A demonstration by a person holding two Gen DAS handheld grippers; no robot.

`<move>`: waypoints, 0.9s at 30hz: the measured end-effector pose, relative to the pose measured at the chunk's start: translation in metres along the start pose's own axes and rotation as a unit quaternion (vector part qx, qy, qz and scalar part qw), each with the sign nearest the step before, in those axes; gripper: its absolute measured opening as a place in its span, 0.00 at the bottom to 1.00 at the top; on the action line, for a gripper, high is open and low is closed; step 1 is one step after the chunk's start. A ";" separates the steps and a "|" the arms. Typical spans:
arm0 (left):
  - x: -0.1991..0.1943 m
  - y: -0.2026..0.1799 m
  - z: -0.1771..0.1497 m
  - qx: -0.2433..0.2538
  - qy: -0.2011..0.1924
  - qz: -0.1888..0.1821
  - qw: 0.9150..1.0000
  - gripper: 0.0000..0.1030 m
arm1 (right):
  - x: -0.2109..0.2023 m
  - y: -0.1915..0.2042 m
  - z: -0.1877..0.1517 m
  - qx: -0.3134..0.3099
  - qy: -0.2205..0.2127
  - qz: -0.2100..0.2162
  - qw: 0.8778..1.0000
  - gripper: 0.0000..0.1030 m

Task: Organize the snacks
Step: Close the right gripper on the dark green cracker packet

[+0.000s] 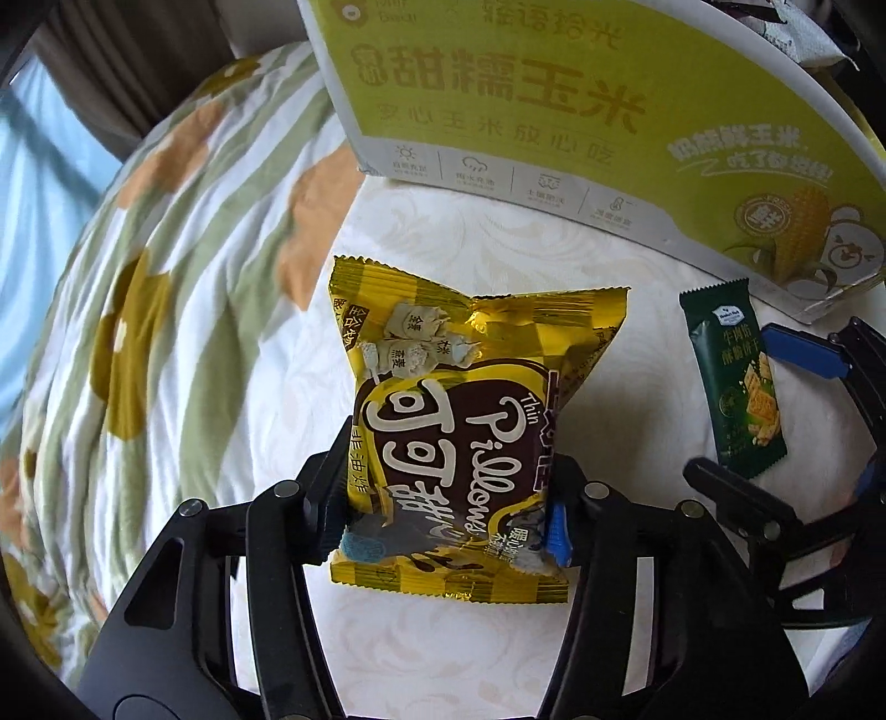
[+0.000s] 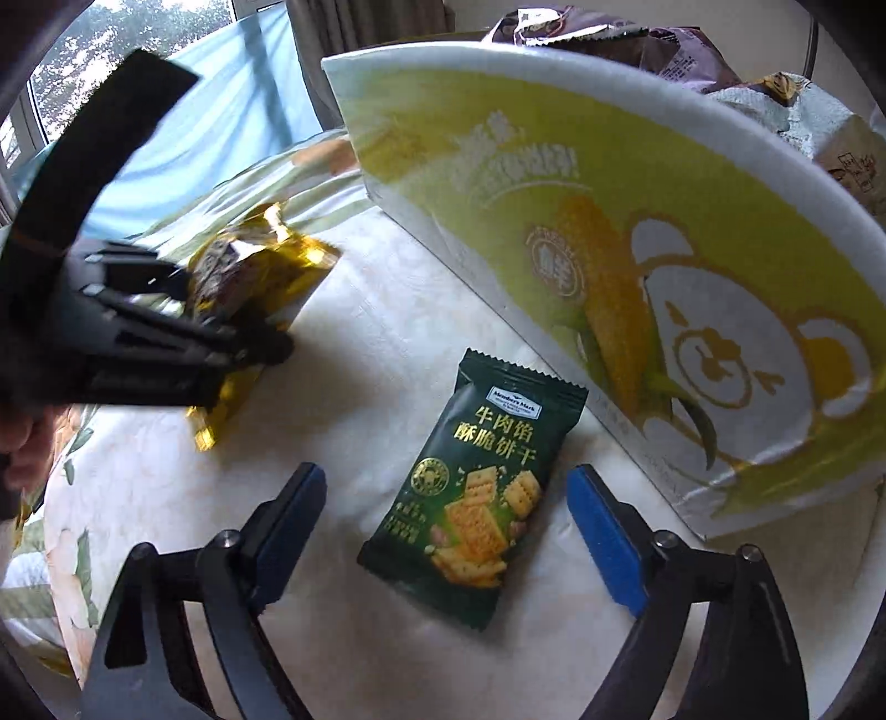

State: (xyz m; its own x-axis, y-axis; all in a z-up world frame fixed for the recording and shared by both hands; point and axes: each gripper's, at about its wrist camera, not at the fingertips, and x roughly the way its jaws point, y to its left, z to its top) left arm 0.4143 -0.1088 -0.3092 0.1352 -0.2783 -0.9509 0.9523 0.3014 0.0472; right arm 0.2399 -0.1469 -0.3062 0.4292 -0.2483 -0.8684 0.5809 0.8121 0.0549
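Note:
A gold and brown snack packet [image 1: 459,421] printed "Thin Pillows" is pinched at its near end by my left gripper [image 1: 448,509], which is shut on it over the white patterned tabletop [image 1: 443,653]. It also shows in the right wrist view [image 2: 249,277], held by the left gripper [image 2: 232,327]. A dark green cracker packet [image 2: 476,493] lies flat on the table between the fingers of my right gripper [image 2: 448,526], which is open and not touching it. In the left wrist view the green packet [image 1: 736,376] lies to the right, with the right gripper [image 1: 775,399] around it.
A large yellow-green corn box [image 1: 581,111] stands along the far side of the table, close to the green packet [image 2: 637,266]. Dark snack bags [image 2: 609,39] show above its far rim. A floral quilt [image 1: 166,310] lies to the left, with a window [image 2: 111,33] beyond.

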 end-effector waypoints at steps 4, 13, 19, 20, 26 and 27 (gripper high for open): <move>-0.006 -0.003 -0.021 -0.050 0.011 -0.001 0.999 0.50 | 0.002 0.004 0.004 -0.010 -0.004 -0.010 1.000 0.78; -0.022 -0.015 -0.070 -0.194 0.033 0.026 0.980 0.50 | 0.006 0.012 0.007 -0.028 -0.010 -0.018 0.999 0.72; -0.033 -0.024 -0.104 -0.273 0.043 0.048 0.960 0.50 | 0.012 0.019 0.008 -0.053 -0.013 -0.007 0.998 0.65; -0.034 -0.024 -0.108 -0.285 0.043 0.050 0.956 0.50 | 0.013 0.020 0.008 -0.057 -0.014 -0.005 0.998 0.63; -0.040 -0.033 -0.122 -0.325 0.044 0.054 0.943 0.50 | 0.012 0.022 0.008 -0.083 -0.018 0.000 0.996 0.51; -0.041 -0.035 -0.123 -0.329 0.044 0.054 0.942 0.50 | 0.012 0.022 0.007 -0.086 -0.018 0.000 0.996 0.48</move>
State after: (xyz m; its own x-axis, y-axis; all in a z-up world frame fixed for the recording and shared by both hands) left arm 0.3421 0.0047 -0.3099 0.1700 -0.1462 -0.9745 0.5545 0.8317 -0.0281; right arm 0.2630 -0.1360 -0.3118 0.4564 -0.2642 -0.8497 0.4545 0.8902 -0.0327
